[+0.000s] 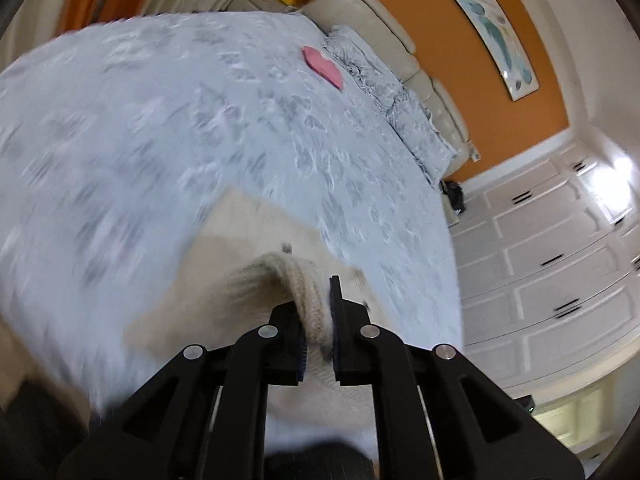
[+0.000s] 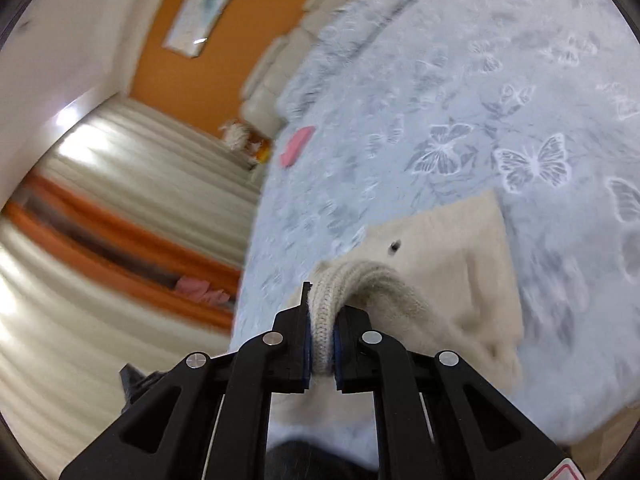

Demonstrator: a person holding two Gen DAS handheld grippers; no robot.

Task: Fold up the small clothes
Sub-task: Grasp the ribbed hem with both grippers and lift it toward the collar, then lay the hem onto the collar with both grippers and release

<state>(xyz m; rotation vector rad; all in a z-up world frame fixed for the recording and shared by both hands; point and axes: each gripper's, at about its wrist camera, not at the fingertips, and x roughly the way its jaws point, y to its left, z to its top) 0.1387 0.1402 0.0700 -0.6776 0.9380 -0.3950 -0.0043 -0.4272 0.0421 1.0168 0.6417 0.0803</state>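
A cream knitted garment (image 1: pixel 240 264) lies on the pale blue butterfly bedspread (image 1: pixel 160 120), near the bed's front edge. My left gripper (image 1: pixel 318 320) is shut on its ribbed edge (image 1: pixel 308 296) and lifts that edge off the bed. In the right wrist view the same cream garment (image 2: pixel 452 264) spreads to the right, with a small dark button (image 2: pixel 395 245) on it. My right gripper (image 2: pixel 322 320) is shut on its ribbed edge (image 2: pixel 324 312), which is held up too. Both views are motion-blurred.
A folded pink garment (image 1: pixel 322 66) lies far up the bed near the pillows (image 1: pixel 376 80); it also shows in the right wrist view (image 2: pixel 297 146). A cream headboard (image 1: pixel 400 36) and orange wall stand behind. White cupboards (image 1: pixel 552 260) stand at the right, curtains (image 2: pixel 120 184) at the left.
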